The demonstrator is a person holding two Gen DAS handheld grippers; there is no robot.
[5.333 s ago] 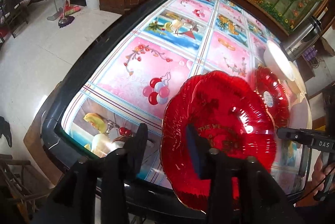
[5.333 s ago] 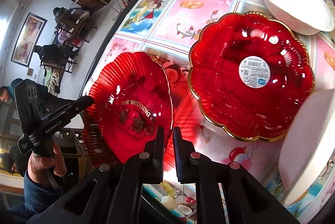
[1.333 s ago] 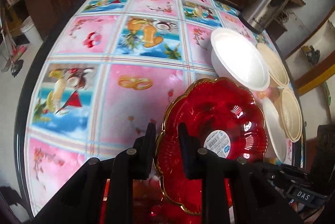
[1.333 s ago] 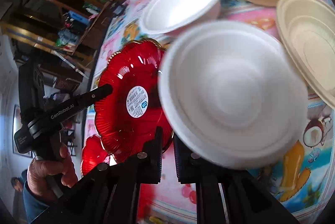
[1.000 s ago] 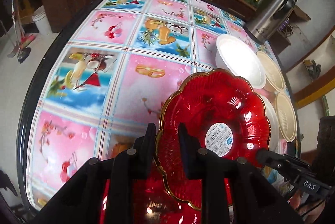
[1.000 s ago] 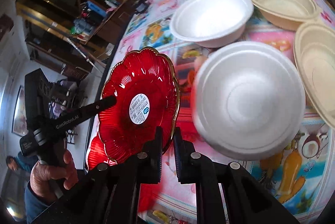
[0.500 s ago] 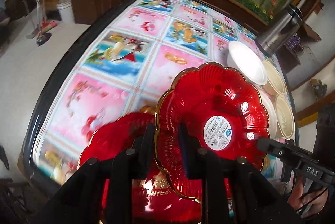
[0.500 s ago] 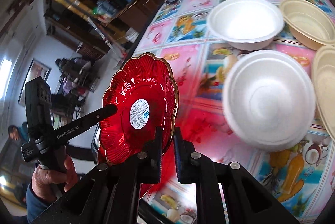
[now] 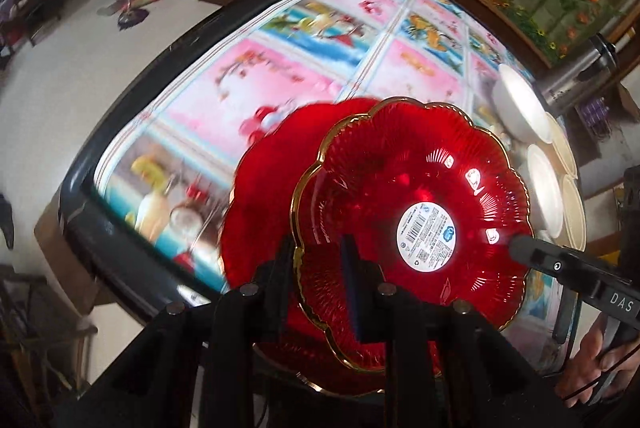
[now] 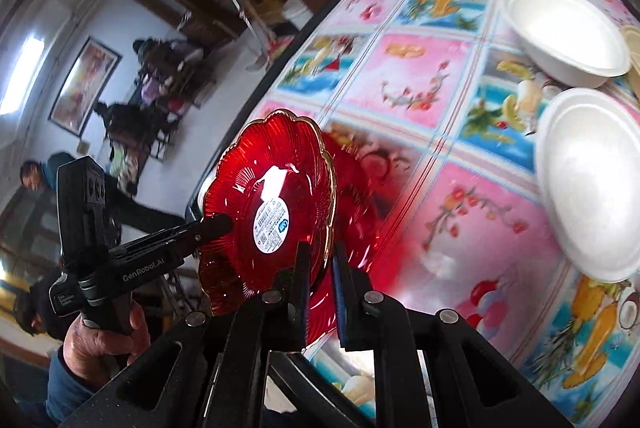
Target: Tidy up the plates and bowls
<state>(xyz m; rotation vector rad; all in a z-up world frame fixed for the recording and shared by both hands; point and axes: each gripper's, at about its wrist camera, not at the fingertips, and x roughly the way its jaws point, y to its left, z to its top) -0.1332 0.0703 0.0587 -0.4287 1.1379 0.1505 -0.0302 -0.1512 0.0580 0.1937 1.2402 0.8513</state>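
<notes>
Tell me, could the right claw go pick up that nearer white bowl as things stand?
Probably not yet. The right claw is shut on the rim of the gold-edged red plate, which the left claw grips too. The white bowl sits unobstructed, but the plate must go down first.

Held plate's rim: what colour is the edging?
Gold edging on the red plate, clearest in the left wrist view.

Both grippers' fingers [image 10: 302, 268] pinch one red plate [image 10: 272, 196] — tilted, above another.
</notes>
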